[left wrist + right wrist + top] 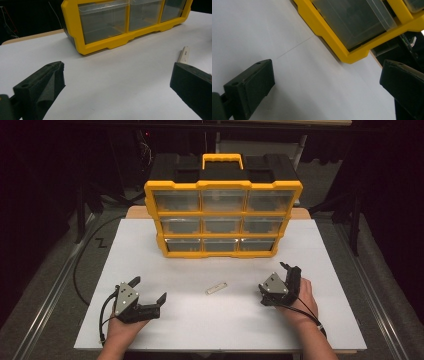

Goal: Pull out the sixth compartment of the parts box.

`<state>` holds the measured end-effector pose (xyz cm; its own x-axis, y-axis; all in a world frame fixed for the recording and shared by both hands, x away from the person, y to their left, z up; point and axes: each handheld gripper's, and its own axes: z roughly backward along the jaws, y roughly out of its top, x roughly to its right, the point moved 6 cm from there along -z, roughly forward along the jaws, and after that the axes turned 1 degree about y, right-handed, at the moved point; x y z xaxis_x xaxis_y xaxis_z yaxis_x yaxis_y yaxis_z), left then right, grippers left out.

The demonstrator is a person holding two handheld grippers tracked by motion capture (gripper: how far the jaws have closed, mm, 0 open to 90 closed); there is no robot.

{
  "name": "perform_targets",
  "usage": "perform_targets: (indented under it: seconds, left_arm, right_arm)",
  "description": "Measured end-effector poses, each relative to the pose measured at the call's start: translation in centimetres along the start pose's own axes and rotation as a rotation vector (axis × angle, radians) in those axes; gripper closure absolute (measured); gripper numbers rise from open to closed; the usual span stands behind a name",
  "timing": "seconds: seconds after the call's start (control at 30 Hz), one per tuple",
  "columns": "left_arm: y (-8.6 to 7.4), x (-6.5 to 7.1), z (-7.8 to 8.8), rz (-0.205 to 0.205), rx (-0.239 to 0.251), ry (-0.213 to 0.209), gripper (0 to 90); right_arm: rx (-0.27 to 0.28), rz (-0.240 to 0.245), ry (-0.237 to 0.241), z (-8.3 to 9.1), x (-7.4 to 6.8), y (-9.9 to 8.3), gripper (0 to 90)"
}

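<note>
Approach step: both grippers' fingers spread, empty. The small white strip (pixel 216 288) lies between left gripper (pixel 149 290) and right gripper (pixel 285 279); next, close in and pinch it.

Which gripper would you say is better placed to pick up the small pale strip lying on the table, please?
Probably the left gripper: its open jaws face the pale strip, seen beside one jaw in its own view. The right gripper points toward the yellow organizer.

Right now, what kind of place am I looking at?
Probably a lab or workshop bench set up for recording. A white board covers the table, a yellow drawer organizer stands on it, and a person's hands hold the left gripper and right gripper.
</note>
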<state>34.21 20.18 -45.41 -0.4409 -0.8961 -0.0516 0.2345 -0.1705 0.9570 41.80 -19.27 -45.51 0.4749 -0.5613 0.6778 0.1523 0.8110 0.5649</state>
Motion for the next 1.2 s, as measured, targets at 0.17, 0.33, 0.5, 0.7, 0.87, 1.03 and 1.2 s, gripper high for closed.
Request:
perform_targets:
  seconds: [0.17,0.33,0.5,0.7,0.87,1.03,1.2]
  left_arm:
    - [0.1,-0.1,0.1,-0.002,0.005,0.004,0.4]
    - [0.1,0.0,0.1,-0.003,0.007,0.004,0.4]
    - [0.1,0.1,0.0,-0.008,0.004,-0.003,0.4]
    - [0.1,0.1,0.0,-0.014,0.008,-0.003,0.4]
    - [0.1,0.1,0.0,-0.016,0.008,-0.005,0.4]
    - [0.1,0.1,0.1,-0.017,0.012,-0.005,0.4]
    - [0.2,0.0,0.1,-0.021,0.013,0.001,0.4]
  right_arm:
    - [-0.014,0.049,-0.009,0.3,-0.2,0.4,0.8]
    - [-0.021,0.099,-0.032,0.7,-0.2,0.7,0.8]
    - [-0.024,0.166,-0.054,0.6,-0.2,0.6,0.8]
    - [-0.038,0.265,-0.083,0.9,-0.5,1.0,0.8]
    - [-0.047,0.341,-0.094,1.0,-0.8,1.3,0.9]
    - [-0.064,0.388,-0.103,1.0,-1.2,1.4,0.9]
    - [-0.071,0.431,-0.115,1.1,-1.3,1.5,0.9]
